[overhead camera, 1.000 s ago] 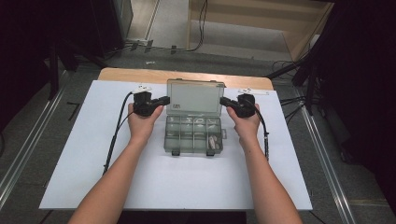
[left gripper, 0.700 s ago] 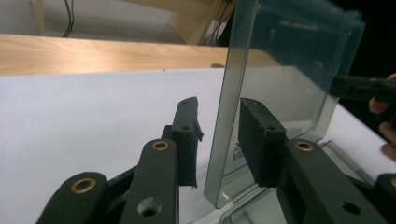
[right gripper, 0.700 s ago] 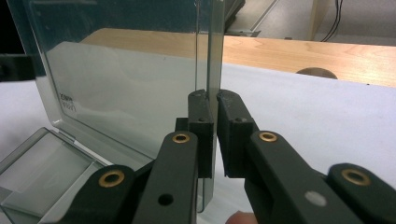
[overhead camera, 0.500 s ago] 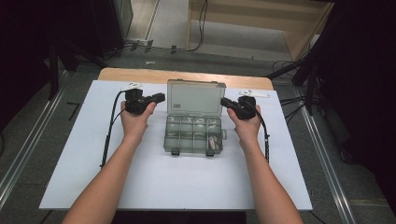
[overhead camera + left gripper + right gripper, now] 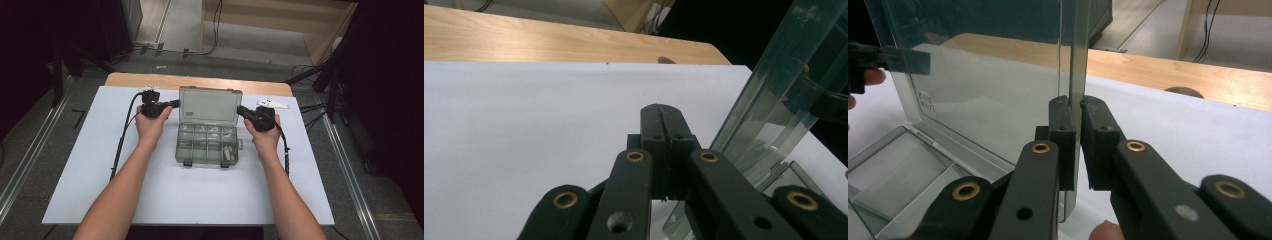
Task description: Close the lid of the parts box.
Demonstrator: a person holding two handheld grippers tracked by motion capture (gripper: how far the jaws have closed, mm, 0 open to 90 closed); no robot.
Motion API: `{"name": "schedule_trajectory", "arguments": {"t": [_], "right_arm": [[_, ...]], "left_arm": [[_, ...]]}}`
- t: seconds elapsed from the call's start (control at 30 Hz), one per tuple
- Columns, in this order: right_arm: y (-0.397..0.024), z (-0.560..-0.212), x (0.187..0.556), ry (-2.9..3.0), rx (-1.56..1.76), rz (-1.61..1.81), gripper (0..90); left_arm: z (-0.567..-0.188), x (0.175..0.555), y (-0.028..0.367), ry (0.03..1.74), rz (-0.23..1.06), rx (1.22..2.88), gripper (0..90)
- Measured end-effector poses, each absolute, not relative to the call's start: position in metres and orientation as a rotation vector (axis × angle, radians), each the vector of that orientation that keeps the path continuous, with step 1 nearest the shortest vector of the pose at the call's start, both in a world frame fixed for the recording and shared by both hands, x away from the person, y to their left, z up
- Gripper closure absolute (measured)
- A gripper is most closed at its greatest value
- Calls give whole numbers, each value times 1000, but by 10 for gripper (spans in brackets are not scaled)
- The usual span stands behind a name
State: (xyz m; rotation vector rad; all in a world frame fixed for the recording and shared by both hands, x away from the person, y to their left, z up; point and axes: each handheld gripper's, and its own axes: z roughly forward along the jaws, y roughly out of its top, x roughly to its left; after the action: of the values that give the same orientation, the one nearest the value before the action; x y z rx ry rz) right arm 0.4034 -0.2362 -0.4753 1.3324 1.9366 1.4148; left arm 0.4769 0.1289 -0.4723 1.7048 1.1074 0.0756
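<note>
— Grippers first: what are they doing?

— Right gripper (image 5: 1075, 107) is clamped on the side edge of the clear lid (image 5: 973, 85); in the right gripper view the thin edge of the lid sits between the two black pads, which press on it from both sides. Left gripper (image 5: 664, 112) has just been closing and its jaws now meet with nothing between them. In the left gripper view the lid (image 5: 784, 85) stands just to the right of the tips, apart from them.

— And the box itself?

— Clear compartment box (image 5: 207, 145) lies in the middle of the white sheet (image 5: 90, 165) that covers the table (image 5: 130, 80). Its lid (image 5: 210, 105) is swung up on the far side and stands nearly upright. Small pale parts (image 5: 228, 152) lie in one of the near right compartments; what they are I cannot tell.

— Where are the hands?

— In the high view the left gripper (image 5: 172, 104) points at the left edge of the lid, and the right gripper (image 5: 243, 110) is at the lid's right edge. Left hand (image 5: 150, 125) and right hand (image 5: 264, 137) rest on either side of the box, each trailing a black cable (image 5: 120, 145).
</note>
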Motion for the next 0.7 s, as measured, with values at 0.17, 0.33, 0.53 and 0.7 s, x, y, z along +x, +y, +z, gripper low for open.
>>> {"name": "schedule_trajectory", "arguments": {"t": [0.17, 0.33, 0.53, 0.7], "right_arm": [[-236, -476, 401, 1930, 1323, 1418, 823], [-237, -476, 399, 1929, 1321, 1431, 813], [-240, -476, 395, 1942, 1326, 1449, 807], [-239, -475, 392, 1947, 1303, 1434, 809]], "left_arm": [[-471, 477, 128, 1095, 32, 1677, 888], [-469, 476, 130, 1060, 28, 1667, 888], [-467, 475, 129, 1038, 27, 1655, 887], [-470, 475, 125, 1041, 19, 1669, 887]]}}
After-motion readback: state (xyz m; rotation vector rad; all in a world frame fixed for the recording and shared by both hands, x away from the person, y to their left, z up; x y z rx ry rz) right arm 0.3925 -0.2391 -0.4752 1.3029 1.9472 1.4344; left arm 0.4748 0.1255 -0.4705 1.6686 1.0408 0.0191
